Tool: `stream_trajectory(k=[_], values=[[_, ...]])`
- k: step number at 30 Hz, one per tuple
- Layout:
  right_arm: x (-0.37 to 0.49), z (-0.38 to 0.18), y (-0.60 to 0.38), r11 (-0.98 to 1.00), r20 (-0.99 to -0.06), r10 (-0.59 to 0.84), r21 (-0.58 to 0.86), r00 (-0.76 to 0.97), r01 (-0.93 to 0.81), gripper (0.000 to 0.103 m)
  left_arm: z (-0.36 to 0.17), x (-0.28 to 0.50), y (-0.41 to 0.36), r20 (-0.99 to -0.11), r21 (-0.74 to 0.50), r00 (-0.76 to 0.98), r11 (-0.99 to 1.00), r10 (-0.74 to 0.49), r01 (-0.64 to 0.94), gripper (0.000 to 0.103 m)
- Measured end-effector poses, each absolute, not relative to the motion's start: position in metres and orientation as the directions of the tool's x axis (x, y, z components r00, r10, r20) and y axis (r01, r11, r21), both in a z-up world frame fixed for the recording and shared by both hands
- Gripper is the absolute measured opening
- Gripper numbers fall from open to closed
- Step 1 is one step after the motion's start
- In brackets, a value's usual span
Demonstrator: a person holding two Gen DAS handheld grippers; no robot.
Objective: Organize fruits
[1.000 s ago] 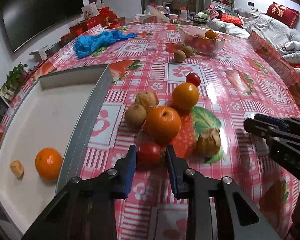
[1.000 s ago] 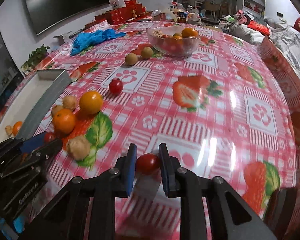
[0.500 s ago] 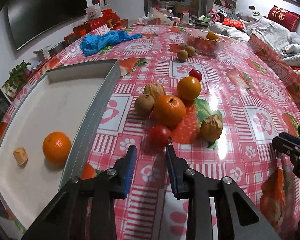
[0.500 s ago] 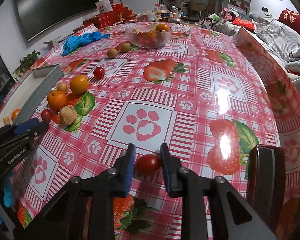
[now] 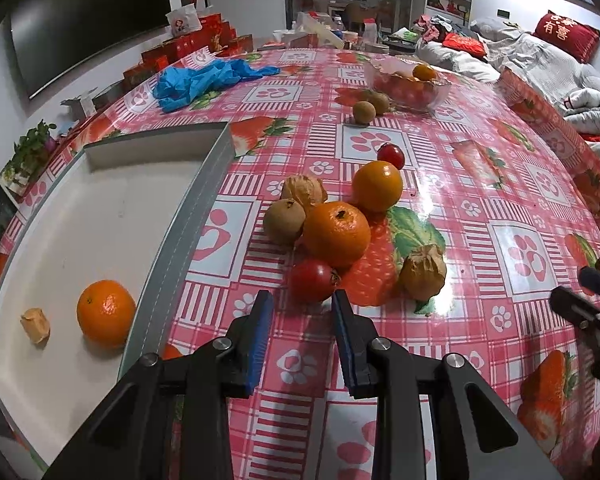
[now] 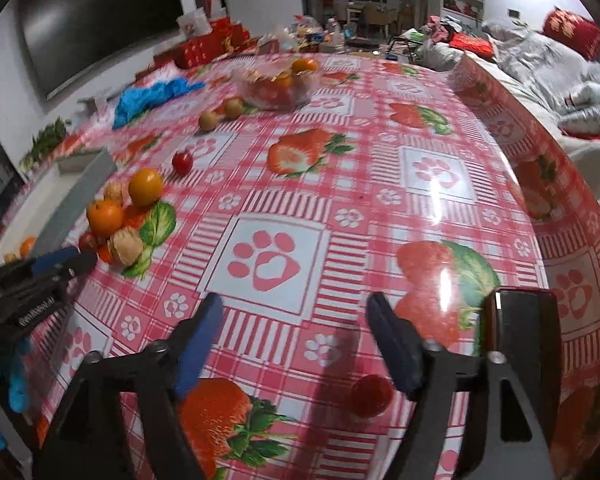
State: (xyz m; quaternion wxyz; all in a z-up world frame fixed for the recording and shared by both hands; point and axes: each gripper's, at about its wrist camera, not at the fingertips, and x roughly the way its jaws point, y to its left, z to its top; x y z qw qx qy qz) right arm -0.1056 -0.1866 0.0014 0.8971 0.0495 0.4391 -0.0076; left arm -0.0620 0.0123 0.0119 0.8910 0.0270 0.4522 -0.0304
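Near the table's front edge, both grippers' fingers (image 5: pixel 260 332) (image 6: pixel 392 344) spread apart, each holding nothing.

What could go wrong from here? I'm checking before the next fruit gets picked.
The right gripper is open, and the cherry tomato below it lies loose near the table edge; it may roll off. The left gripper, open just short of another tomato, may nudge the touching orange.

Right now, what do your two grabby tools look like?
Both are black with angular, triangle-cutout arms and silver bolts. Each finger wears a blue pad. The left tool has bright blue pads; the right tool looks blurrier. White lettering marks the left tool's side, too small to read.
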Motion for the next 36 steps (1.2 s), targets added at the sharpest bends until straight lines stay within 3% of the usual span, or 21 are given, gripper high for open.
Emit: stream_trajectory(k=[4,5,6,7,9,12,17,22,30,33,36], values=[[-0.115,0.010,-0.205,0.987,-0.768,0.025,0.119,0.640,0.104,0.082,0.014,-0.066,0.010,-0.807,0.011,0.589,0.995,-0.051,0.101,0.033],[-0.117,0.011,-0.210,0.985,-0.767,0.023,0.127,0.641,0.118,0.082,0.015,-0.068,0.009,-0.806,0.015,0.590,0.994,-0.052,0.108,0.057],[-0.118,0.011,-0.212,0.983,-0.769,0.024,0.133,0.639,0.124,0.082,0.015,-0.071,0.010,-0.801,0.030,0.597,0.994,-0.037,0.101,0.090],[-0.118,0.010,-0.215,0.982,-0.771,0.023,0.137,0.636,0.130,0.082,0.018,-0.075,0.011,-0.784,0.045,0.621,0.996,-0.015,0.080,0.094],[-0.116,0.008,-0.216,0.982,-0.779,0.018,0.132,0.627,0.136,0.082,0.026,-0.082,0.016,-0.741,0.035,0.671,0.998,-0.015,0.061,0.094],[-0.115,0.009,-0.213,0.982,-0.778,0.021,0.134,0.628,0.132,0.082,0.030,-0.079,0.018,-0.752,0.034,0.658,0.997,-0.020,0.068,0.094],[-0.126,0.027,-0.224,0.961,-0.703,0.067,0.236,0.708,0.143,0.083,0.032,-0.075,0.023,-0.753,0.024,0.658,0.998,-0.017,0.054,0.094],[-0.148,0.038,-0.244,0.937,-0.641,0.001,0.268,0.768,0.223,0.084,0.023,-0.068,0.021,-0.770,0.033,0.638,0.999,-0.001,0.041,0.094],[-0.158,0.033,-0.255,0.938,-0.678,-0.044,0.225,0.733,0.265,0.084,0.014,-0.055,0.007,-0.784,0.050,0.620,0.996,-0.003,0.068,0.093],[-0.156,0.032,-0.252,0.939,-0.683,-0.033,0.229,0.729,0.257,0.084,0.008,-0.050,0.006,-0.807,0.049,0.591,0.996,-0.001,0.068,0.073],[-0.156,0.034,-0.250,0.941,-0.671,-0.031,0.230,0.741,0.247,0.084,0.008,-0.046,0.009,-0.811,0.020,0.584,0.998,-0.015,0.053,0.067]])
